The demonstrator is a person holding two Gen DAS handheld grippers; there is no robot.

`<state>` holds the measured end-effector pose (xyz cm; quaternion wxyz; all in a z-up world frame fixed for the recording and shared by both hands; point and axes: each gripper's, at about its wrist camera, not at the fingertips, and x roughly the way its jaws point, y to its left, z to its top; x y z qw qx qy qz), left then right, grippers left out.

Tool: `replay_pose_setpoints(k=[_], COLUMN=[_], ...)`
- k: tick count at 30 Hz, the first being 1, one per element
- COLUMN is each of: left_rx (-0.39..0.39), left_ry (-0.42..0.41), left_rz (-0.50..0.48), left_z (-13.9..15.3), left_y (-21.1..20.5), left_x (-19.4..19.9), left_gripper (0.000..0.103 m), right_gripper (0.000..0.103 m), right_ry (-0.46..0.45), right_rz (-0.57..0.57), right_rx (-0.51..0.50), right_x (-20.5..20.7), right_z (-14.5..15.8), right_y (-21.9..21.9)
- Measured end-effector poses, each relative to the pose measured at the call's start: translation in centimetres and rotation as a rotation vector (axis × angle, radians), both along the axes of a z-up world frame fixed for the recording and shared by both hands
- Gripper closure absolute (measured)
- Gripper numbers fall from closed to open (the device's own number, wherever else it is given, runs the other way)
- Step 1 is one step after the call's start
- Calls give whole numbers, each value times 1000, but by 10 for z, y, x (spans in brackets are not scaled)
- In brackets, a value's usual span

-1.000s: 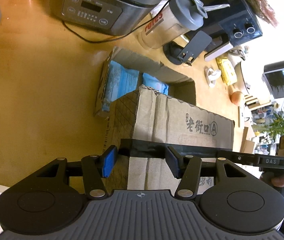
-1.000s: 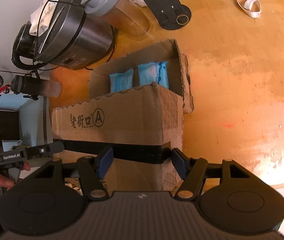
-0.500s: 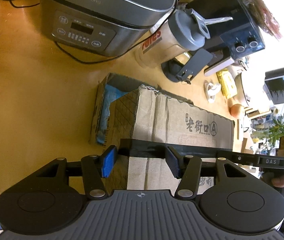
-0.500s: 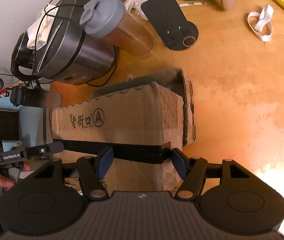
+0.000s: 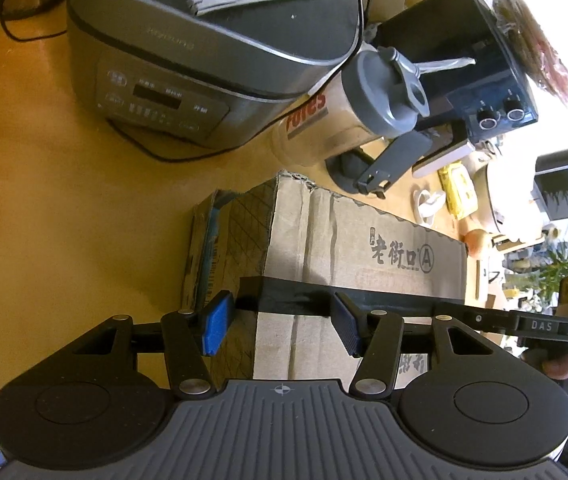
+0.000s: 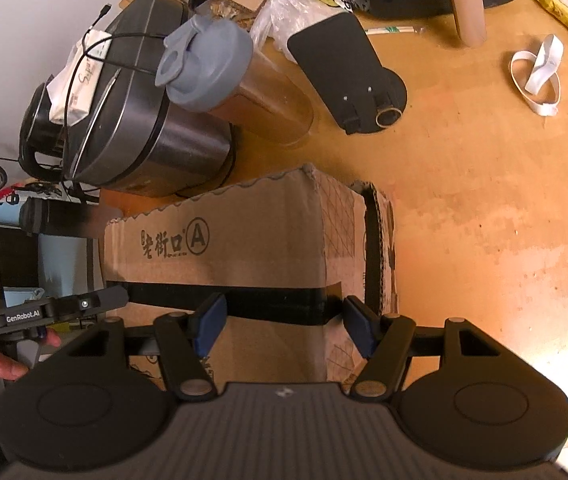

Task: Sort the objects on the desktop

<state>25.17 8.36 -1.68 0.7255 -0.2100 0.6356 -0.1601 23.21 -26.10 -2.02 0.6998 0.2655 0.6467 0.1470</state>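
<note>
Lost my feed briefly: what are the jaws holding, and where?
Both grip the brown cardboard box: left gripper and right gripper on opposite bottom corners.

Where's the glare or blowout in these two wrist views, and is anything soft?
Left wrist: right edge blown white past the plant; box print sharp; fisheye bends the cooker.
Right wrist: hot glare on the table at lower right, white wall at upper left; far-left background soft; box sharp.

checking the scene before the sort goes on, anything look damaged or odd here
The brown cardboard box is worn: its top edge is ragged and torn at the corner, and black tape bands its side. A loose white elastic loop lies alone on the wooden table. No spill shows.
</note>
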Motion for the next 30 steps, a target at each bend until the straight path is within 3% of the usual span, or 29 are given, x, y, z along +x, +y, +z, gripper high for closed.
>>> replay_pose_setpoints(k=[30], left_rx=[-10], left_ry=[24], left_rz=[-6], left_z=[-26], left_y=[0], left_x=[17], left_gripper=[49], right_gripper=[35], right_ry=[17], right_rz=[-20], right_rx=[7], right_x=[11], right_z=[-28], right_y=[-1])
